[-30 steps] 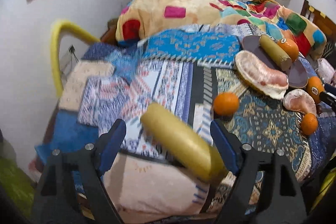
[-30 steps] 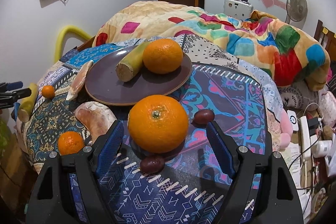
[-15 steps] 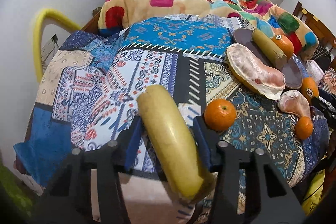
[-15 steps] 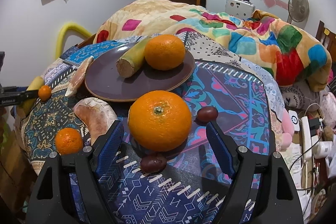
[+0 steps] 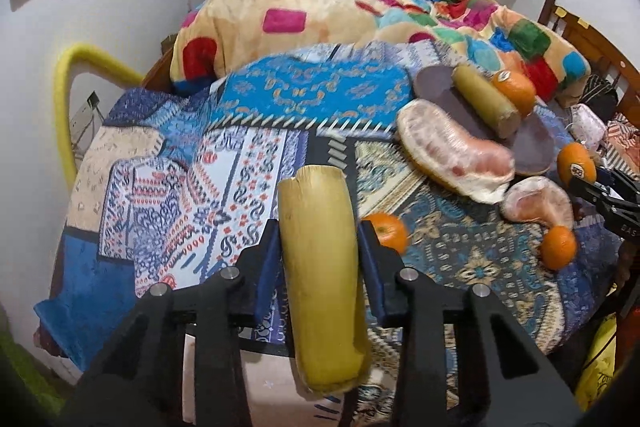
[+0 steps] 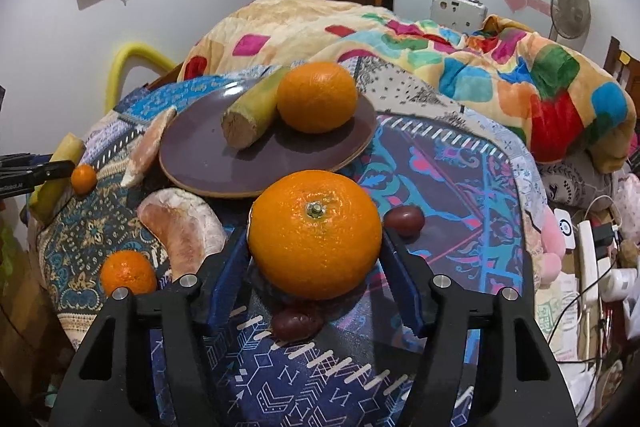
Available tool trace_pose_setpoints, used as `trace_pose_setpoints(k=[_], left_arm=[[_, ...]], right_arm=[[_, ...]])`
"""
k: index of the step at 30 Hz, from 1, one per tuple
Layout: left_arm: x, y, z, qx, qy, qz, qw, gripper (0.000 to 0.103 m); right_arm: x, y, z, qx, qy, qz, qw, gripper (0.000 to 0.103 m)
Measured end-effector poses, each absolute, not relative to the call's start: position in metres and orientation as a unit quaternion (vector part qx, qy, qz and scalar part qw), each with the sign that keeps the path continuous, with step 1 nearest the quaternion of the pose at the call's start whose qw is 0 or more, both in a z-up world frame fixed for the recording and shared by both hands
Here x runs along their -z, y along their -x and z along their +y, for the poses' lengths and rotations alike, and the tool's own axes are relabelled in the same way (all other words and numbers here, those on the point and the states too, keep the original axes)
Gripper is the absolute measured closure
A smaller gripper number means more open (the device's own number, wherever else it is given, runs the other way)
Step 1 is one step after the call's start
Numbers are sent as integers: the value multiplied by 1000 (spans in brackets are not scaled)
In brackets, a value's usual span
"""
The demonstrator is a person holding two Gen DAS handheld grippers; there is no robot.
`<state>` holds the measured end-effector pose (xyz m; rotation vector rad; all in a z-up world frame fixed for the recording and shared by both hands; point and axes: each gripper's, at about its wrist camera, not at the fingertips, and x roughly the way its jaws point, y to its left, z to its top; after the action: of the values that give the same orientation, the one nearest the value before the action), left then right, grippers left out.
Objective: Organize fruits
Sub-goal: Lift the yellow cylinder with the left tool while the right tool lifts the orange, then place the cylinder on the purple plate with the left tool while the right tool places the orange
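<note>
My left gripper [image 5: 318, 239] holds a thick yellow stalk piece [image 5: 322, 267]. Its jaws are closing and the blue pads press on both sides of the stalk, which points along the fingers. In the right wrist view a large orange [image 6: 316, 233] sits between the pads of my right gripper [image 6: 314, 241]. Those jaws are closing too, and both pads touch the orange's sides. Behind it, a brown plate [image 6: 200, 155] carries another stalk piece [image 6: 250, 115] and a second orange [image 6: 318, 97].
Two peeled pomelo segments [image 5: 452, 151] [image 5: 540, 201] and small mandarins [image 5: 386, 233] [image 5: 558, 247] lie on the patterned bedspread [image 5: 192, 187]. Two dark brown fruits [image 6: 404, 221] [image 6: 298, 323] flank the large orange. A colourful blanket [image 6: 440, 51] is piled behind. The bed edge drops off on the left.
The left jaws closed in on the yellow stalk, which has turned in line with the fingers, and the gripper has come forward over the bed. The right jaws narrowed onto the large orange.
</note>
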<state>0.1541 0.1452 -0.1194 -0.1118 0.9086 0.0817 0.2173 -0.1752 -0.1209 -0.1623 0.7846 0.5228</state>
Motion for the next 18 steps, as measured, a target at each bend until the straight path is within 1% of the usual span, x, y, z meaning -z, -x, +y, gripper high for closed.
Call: trace_pose_setpoints(k=[11,18], left_arm=[[50,-149,115,-9,28,363,931,66],[26,-166,93,22,30,334,942,66]], right_arm=[[80,-209,-182,-246,65,321,912,41],[73,-213,-177,-248,66,309,916,41]])
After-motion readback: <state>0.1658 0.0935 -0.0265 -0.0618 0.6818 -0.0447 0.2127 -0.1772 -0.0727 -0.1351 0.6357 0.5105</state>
